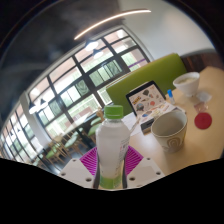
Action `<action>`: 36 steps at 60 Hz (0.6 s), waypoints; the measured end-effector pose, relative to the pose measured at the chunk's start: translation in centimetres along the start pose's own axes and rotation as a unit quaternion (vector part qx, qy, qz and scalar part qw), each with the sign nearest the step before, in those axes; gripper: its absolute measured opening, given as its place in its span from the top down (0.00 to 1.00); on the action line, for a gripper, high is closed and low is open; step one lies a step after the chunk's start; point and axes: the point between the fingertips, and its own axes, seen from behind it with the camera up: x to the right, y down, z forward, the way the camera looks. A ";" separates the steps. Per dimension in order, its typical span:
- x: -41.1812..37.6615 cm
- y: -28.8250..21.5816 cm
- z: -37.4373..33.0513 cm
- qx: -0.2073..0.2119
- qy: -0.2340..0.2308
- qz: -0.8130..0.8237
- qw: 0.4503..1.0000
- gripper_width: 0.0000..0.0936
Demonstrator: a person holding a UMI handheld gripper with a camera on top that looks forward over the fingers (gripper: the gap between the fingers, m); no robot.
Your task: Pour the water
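we look along the tongs at a tilted scene. largest of all, far beyond the fingers, is a wall of windows (pixel 85 75) with dark frames, and a long ceiling light (pixel 110 24) runs above it. a green sofa back (pixel 160 78) sits beyond the table, behind the things on it.

the table (pixel 205 145) is pale and spreads out ahead of the fingers and off to their right. on it, beyond the fingers and to the right, lies an open picture book (pixel 148 101) or tablet with coloured images; we cannot tell which.

the water bottle (pixel 112 148) stands right between the fingers, clear with a green cap and a white label, its cap rising well above the fingertips. the gripper (pixel 112 170) is pinching the bottle: the pink pads (pixel 90 160) press against its sides with no gap that we can see.

just ahead and to the right of the bottle stands a grey cup (pixel 169 129), open mouth facing us, close to the bottle but apart from it. farther beyond, a white mug (pixel 186 84) sits near the sofa. to the right of the grey cup lies a small red disc (pixel 203 120), flat on the table, and beyond it a small white lid-like thing (pixel 204 98).
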 end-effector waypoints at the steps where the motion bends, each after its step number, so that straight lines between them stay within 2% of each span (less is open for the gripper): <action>1: -0.3 -0.5 0.1 0.001 -0.014 0.035 0.999 0.67; 6: -0.8 -3.3 0.6 0.011 -0.077 0.200 0.977 0.67; 11: -1.7 -6.0 -0.2 0.017 -0.124 0.351 0.928 0.67; 17: -0.6 -8.9 0.7 0.009 -0.202 0.519 0.830 0.67; 18: -2.0 -9.5 -1.3 0.009 -0.207 0.549 0.810 0.67; 21: -0.8 -10.7 0.0 0.011 -0.233 0.612 0.756 0.67; 26: 0.1 -11.8 -0.3 0.017 -0.244 0.680 0.691 0.67; 30: 1.4 -11.3 -0.3 0.024 -0.232 0.703 0.671 0.67; 31: 1.0 -11.0 -2.4 0.024 -0.228 0.710 0.666 0.67; 32: 0.0 -12.3 -0.8 0.032 -0.206 0.723 0.659 0.67; 36: 0.4 -12.3 -1.3 0.037 -0.207 0.730 0.651 0.67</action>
